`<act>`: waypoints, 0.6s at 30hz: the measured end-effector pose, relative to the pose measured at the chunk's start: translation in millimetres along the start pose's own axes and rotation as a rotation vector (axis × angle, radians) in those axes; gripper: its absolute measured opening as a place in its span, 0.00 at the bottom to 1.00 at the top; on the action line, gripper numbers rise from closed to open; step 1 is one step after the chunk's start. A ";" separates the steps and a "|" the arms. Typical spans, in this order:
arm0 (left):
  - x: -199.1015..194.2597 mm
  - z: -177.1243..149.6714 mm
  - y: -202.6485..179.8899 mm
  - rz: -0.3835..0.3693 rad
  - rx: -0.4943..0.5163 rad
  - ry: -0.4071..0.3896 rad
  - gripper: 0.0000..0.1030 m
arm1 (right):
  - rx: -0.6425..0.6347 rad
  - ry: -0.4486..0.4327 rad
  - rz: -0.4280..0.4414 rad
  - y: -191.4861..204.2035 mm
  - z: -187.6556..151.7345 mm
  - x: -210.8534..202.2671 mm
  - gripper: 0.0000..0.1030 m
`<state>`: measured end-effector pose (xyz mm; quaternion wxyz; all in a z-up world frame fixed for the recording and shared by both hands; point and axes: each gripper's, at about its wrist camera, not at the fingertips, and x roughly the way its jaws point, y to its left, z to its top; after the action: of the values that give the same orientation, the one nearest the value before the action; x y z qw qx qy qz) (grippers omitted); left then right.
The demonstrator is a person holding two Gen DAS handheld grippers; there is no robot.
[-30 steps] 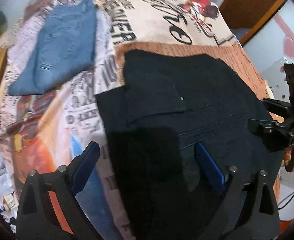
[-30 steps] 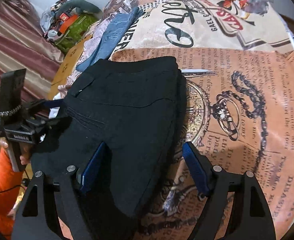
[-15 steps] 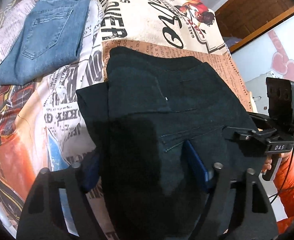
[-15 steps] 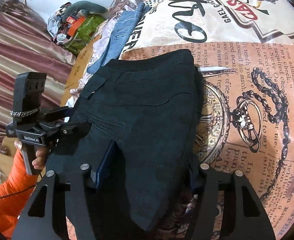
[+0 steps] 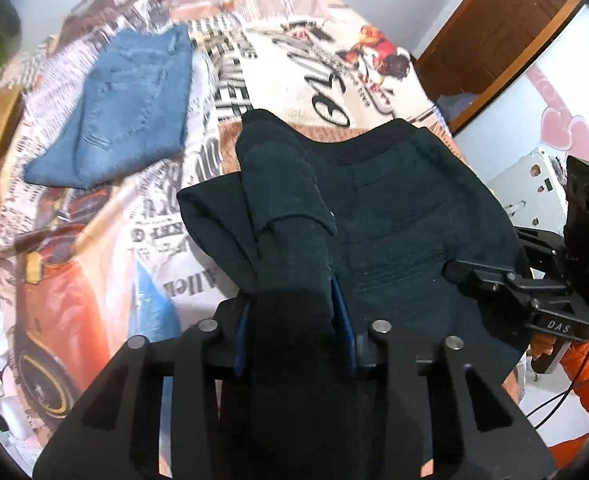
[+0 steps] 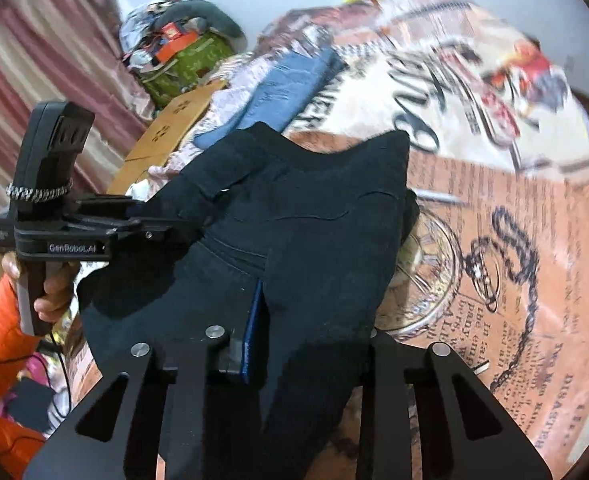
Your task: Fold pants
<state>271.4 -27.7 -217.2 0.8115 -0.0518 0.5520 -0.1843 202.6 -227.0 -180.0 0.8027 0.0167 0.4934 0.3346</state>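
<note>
Black pants lie folded on a newspaper-print bedspread, and their near edge is lifted and bunched. My left gripper has its jaws closing, blue pads pressed on a thick bundle of the near left corner. The jaws of my right gripper are closing too, pinching the near right corner of the pants; cloth hides its right pad. Each gripper shows in the other's view: the left gripper and the right gripper both bite the hem. Hands with orange sleeves hold them.
Folded blue jeans lie at the far left of the bed, and the jeans also show beyond the black pants. A cardboard box, a green bag and a curtain stand on the left. A wooden door is at the right.
Both grippers went from wide open to closed on the near edge of the black pants. They have risen, pulling that edge up off the bed into bunched folds.
</note>
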 end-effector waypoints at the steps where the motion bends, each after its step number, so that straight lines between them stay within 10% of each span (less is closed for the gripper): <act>1: -7.4 -1.4 -0.7 0.006 0.005 -0.017 0.32 | -0.014 -0.010 0.001 5.9 1.9 -2.0 0.23; 18: -106.9 25.8 34.6 0.137 0.029 -0.299 0.29 | -0.099 -0.219 0.022 62.5 70.4 -16.6 0.20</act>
<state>268.9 39.4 -123.5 0.8959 -0.0291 0.4248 -0.1266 221.8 -166.3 -108.6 0.8478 0.0188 0.3855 0.3637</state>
